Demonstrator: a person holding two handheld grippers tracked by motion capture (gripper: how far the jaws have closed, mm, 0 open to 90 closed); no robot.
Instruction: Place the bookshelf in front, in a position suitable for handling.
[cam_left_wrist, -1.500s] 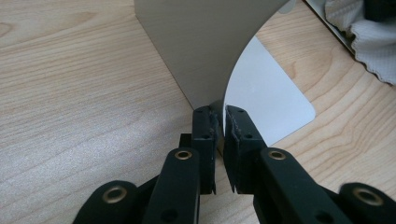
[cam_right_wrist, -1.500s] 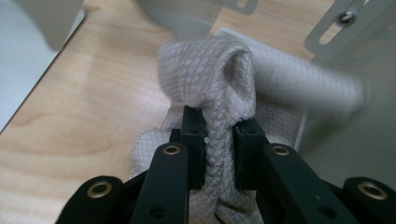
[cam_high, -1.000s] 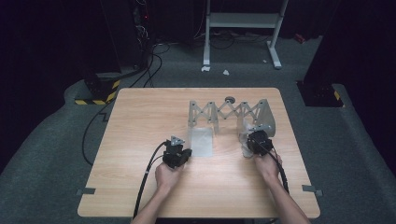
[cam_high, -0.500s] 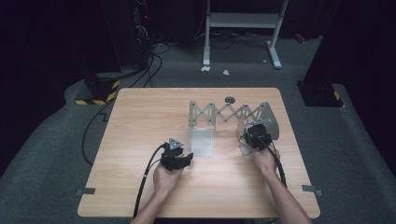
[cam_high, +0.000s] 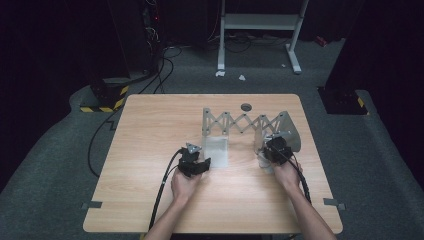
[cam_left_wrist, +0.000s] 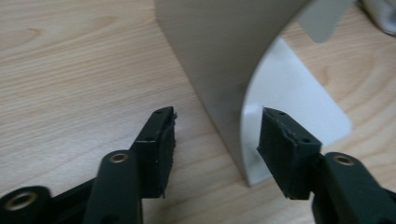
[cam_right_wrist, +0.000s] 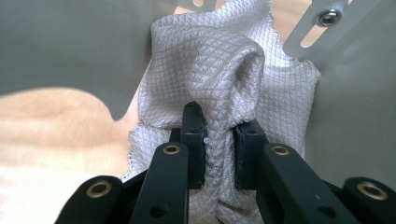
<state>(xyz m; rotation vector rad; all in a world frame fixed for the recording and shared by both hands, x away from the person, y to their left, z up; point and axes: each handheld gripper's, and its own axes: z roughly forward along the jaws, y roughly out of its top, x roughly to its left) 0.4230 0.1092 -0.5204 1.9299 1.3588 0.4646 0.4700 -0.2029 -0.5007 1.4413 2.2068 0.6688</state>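
Jaws pinching cloth (cam_right_wrist: 219, 84), rack (cam_high: 250, 122) behind

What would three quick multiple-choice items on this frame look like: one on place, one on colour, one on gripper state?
1. Where on the table does the folding rack stand?
A. far half, right of centre
B. near left corner
C. hanging off the near edge

2. What colour is the cloth?
A. red
B. white
C. dark blue

3. How do the two grippers stand?
A. both open
B. left gripper shut on the cloth, right gripper open
C. left gripper open, right gripper shut on the cloth

Answers:
1 A: the high view shows the rack in the far half, toward the right side.
2 B: the right gripper view shows white fabric with a fine diamond weave.
3 C: the left gripper's jaws stand apart around the rack's left panel edge, while the right gripper's pinch a cloth fold.
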